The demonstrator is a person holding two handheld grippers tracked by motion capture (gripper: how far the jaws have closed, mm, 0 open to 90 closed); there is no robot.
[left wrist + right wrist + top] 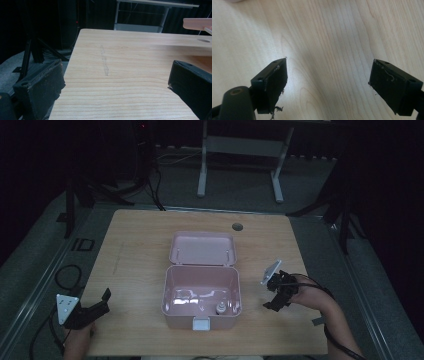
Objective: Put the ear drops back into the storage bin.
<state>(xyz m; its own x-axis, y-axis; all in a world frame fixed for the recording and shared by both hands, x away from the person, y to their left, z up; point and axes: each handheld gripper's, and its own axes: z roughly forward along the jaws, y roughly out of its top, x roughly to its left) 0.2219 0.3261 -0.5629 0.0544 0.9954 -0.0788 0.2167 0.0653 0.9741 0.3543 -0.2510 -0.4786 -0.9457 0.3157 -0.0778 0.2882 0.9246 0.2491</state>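
Seen from above, a person's two forearms enter at the near edge of a pale wooden table (135, 245). The left gripper (102, 301) sits at the near left corner, its jaws spread wide and holding nothing. The right gripper (276, 299) hovers near the right side, jaws likewise wide apart and empty, just right of a pink plastic box (172, 292).

The box stands at the table's centre, its hinged lid (202, 249) thrown back and open. Inside, near the front right corner, is one small pale object (219, 308), too small to identify. A white latch (201, 323) hangs at the front.

Beyond the table: grey floor, a white metal frame (240, 150), darkness.

The left gripper view (116, 82) adds a faint scuff (104, 61) on the wood and a round cable hole (204, 40). The right gripper view (328, 85) looks straight down on bare wood grain.
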